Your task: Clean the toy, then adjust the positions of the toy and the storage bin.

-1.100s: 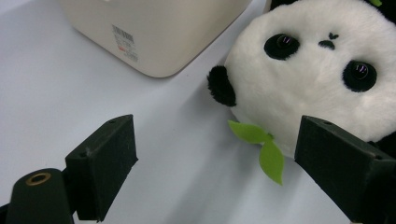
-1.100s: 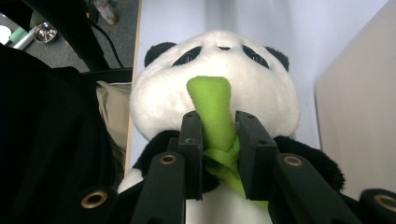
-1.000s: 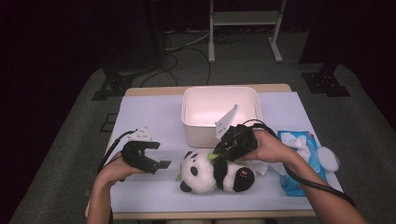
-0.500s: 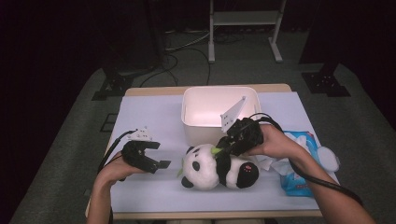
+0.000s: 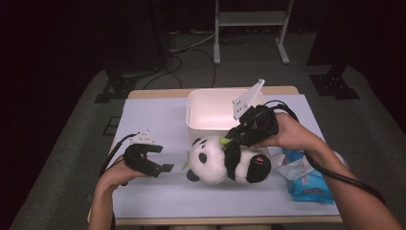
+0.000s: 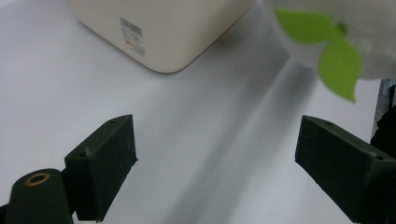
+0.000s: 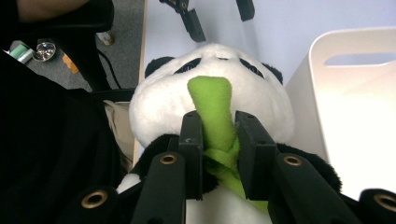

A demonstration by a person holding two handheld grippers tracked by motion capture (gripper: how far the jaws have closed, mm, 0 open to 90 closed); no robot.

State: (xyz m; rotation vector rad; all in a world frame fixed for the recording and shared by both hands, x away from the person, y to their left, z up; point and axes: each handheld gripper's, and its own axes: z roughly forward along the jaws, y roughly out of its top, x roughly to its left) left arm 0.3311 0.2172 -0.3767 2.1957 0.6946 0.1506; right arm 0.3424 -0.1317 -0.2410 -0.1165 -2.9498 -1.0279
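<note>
The left black two-jaw hand-held gripper (image 5: 154,164) sits low over the tabletop (image 5: 158,115) at the person's left, held in the left hand (image 5: 117,173) with the forearm coming in from the bottom edge. Its jaws stand wide apart with nothing between them (the left gripper view shows bare surface in the gap). The right black hand-held gripper (image 5: 239,136) is held higher, angled down and leftward, the right hand (image 5: 287,134) wrapped round its body and the forearm stretching back to the lower right. Its jaws are pressed together on a green felt stalk (image 7: 214,116).
</note>
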